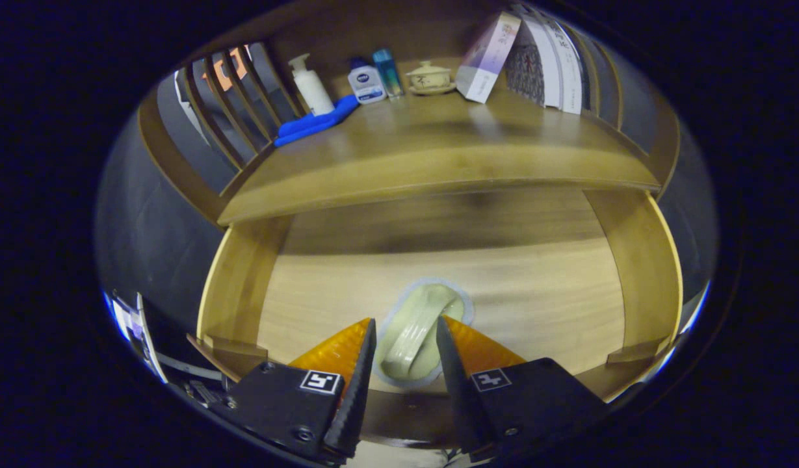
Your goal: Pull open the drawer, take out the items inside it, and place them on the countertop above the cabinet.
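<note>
The drawer (438, 286) of a wooden cabinet stands pulled open, so the opening step looks finished and the step in hand is taking out what lies inside. The gripper (406, 344) hangs over the drawer's front part with its two fingers spread apart, holding nothing. Between them, and reaching a little ahead of their tips, lies a pale green item in a clear sealed packet (417, 335), flat on the drawer's light wooden floor. It looks like a curved, ribbed piece, perhaps a spoon or scoop; what it is cannot be told for sure. The fingers flank it on both sides, but whether they touch it is not clear.

The next move, by my judgement, calls for lowering slightly, closing both fingers on the packet, then lifting it up and forward to the table (438, 149) above the drawer. That top already carries a pump bottle (310, 84), a blue cloth (314, 122), two small bottles, a lidded cup (429, 77) and some leaning boxes (536, 58), with bare wood toward its near edge.
</note>
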Available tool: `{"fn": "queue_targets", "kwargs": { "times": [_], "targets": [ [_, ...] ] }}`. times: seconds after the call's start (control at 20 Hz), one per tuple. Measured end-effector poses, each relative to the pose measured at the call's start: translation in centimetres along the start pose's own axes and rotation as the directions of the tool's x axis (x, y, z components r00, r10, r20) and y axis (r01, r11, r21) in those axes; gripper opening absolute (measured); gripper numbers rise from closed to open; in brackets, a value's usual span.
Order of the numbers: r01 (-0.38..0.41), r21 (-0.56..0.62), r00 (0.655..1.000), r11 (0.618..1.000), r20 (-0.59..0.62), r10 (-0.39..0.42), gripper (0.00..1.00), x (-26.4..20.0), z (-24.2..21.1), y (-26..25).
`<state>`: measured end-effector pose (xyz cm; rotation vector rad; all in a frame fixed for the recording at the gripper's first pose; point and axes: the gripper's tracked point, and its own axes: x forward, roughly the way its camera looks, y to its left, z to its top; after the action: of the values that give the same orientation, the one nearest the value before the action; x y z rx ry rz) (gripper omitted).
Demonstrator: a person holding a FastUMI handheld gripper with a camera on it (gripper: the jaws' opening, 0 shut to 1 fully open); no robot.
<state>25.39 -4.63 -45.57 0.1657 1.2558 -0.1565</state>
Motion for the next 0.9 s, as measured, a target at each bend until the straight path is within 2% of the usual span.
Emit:
{"fn": "queue_targets", "kwargs": {
  "times": [0.15, 0.35, 0.5, 0.9],
  "targets": [
    [0.039, -0.003, 0.999, 0.999, -0.034, -0.039, 0.59, 1.0, -0.3, -0.5],
    [0.078, -0.056, 0.994, 0.995, -0.072, -0.082, 0.53, 2.0, -0.6, -1.0],
    [0.098, -0.085, 0.992, 0.992, -0.074, -0.105, 0.54, 2.2, -0.3, -1.0],
    [0.098, -0.123, 0.992, 0.987, -0.068, -0.107, 0.28, 2.1, 0.9, -1.6]
  ]
}}
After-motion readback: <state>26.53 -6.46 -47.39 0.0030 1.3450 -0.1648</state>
